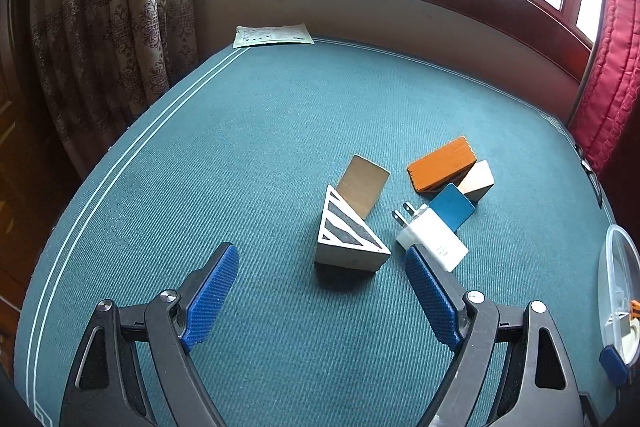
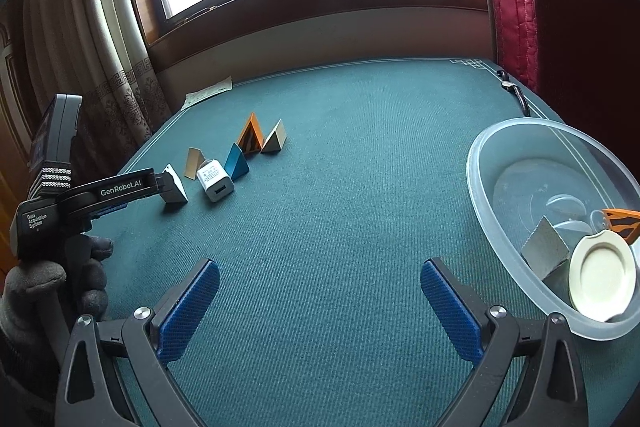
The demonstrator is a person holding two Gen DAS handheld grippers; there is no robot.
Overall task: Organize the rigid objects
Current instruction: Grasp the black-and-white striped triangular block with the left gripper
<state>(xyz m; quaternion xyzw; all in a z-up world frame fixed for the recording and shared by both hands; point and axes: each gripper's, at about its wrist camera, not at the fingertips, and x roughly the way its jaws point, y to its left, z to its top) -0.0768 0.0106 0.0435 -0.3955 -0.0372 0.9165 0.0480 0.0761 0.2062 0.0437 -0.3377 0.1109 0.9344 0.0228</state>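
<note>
On the teal cloth lie a grey-striped white wedge block [image 1: 350,237], a plain wooden wedge [image 1: 364,185], a white plug charger [image 1: 430,237], a blue wedge [image 1: 454,206], an orange wedge [image 1: 442,163] and a tan wedge [image 1: 478,181]. My left gripper [image 1: 322,291] is open, just short of the striped wedge and charger. In the right wrist view the same group [image 2: 216,183] sits far left, with the left gripper's finger beside the white wedge [image 2: 176,189]. My right gripper [image 2: 320,307] is open and empty above bare cloth.
A clear plastic bowl [image 2: 496,227] at the right holds a grey block [image 2: 546,253], a cream small plate [image 2: 602,275] and an orange striped block [image 2: 622,223]. A paper sheet [image 1: 272,35] lies at the far edge. Curtains hang left, a red one right.
</note>
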